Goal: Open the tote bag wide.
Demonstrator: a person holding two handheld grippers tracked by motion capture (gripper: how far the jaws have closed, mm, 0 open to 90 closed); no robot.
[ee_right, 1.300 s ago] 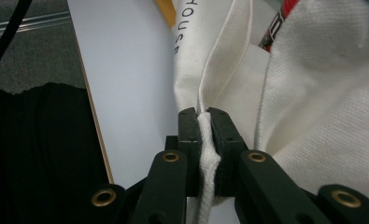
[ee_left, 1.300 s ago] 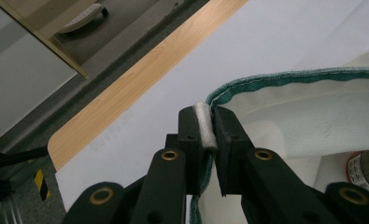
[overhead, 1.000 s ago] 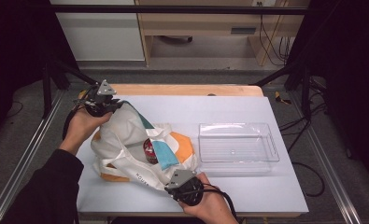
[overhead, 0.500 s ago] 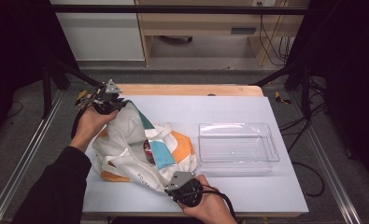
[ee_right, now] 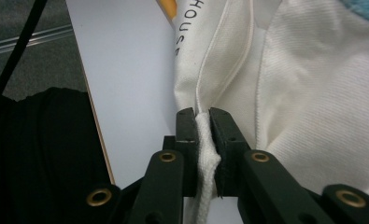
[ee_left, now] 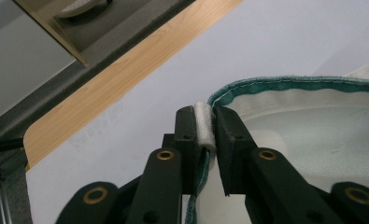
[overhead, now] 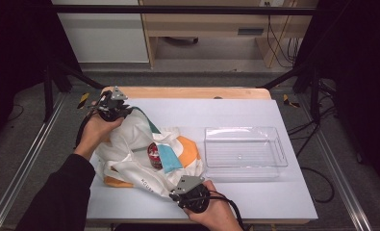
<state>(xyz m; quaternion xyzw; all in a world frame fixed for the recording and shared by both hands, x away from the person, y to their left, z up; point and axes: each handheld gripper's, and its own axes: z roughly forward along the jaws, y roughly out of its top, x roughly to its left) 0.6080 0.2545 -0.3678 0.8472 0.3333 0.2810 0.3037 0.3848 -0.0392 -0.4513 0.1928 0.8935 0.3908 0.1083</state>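
- The cloth bag [overhead: 139,154] lies crumpled on the white table [overhead: 235,113], just left of the clear plastic tray [overhead: 245,153], with a red can [overhead: 154,155] showing in its mouth.
- Your left gripper [overhead: 111,106] sits at the bag's far-left corner, jaws clamped on the green-edged rim [ee_left: 285,81], forearm reaching forward.
- Your right gripper [overhead: 190,192] is at the bag's near edge, jaws pinched tight on white fabric, hand low by the table's front.

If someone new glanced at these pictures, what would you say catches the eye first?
The white cloth bag at the table's left, pinched by both grippers: the left gripper at its far edge, the right gripper at its near edge. A red can shows inside; a clear tray sits to the right.
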